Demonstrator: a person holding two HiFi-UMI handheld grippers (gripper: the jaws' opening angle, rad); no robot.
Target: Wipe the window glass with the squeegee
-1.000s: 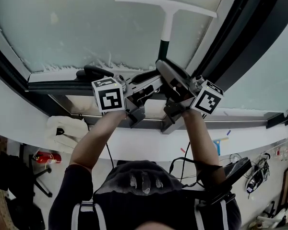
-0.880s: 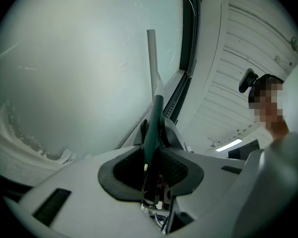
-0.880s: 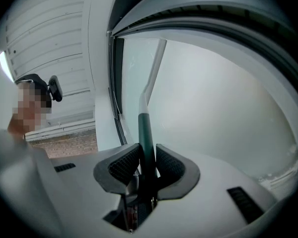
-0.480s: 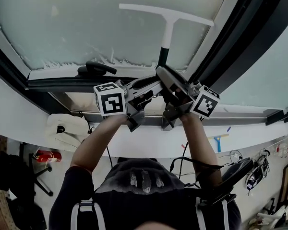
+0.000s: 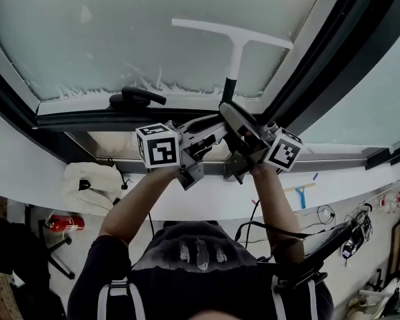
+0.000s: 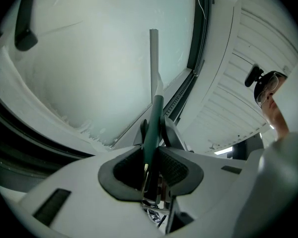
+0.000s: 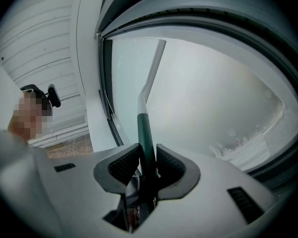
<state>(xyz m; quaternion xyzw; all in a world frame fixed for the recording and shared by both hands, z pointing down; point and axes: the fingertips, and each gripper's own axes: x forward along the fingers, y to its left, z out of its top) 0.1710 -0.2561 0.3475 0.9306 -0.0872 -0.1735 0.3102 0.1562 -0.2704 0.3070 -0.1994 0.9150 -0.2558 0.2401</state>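
both grippers hold the one squeegee (image 5: 235, 40) by its handle: the left gripper (image 6: 154, 155) is clenched on the dark green grip low down, and the right gripper (image 7: 148, 157) is clamped on the same grip, pads pressed to either side in its own view. the squeegee sits up on the window glass (image 5: 107, 32), its t-bar blade lying across the upper right part of the pane, near the dark frame (image 5: 313, 72) on that side, with the handle running down to the two grippers just above the sill. progress, as a guess: wiping is under way but not finished. the pane looks hazy and milky all over, a ragged white line of foam residue (image 5: 113, 89) sits along the bottom edge, and a few pale spots show higher up, so the lower band and likely most of the left side are left to do. can't tell from the haze which strips are already clean. materials: the squeegee head is a thin, straight, white plastic-looking bar on a slim white neck that changes to a round dark green handle. jaw pads are dark grey with a fine cross-hatch grip texture; gripper bodies are matte light grey plastic, each with a black-and-white marker cube. the glass is smooth and reads frosted or wet. the frame is dark and hard-edged, and a curved black window handle (image 5: 137, 97) sits at the lower rail.
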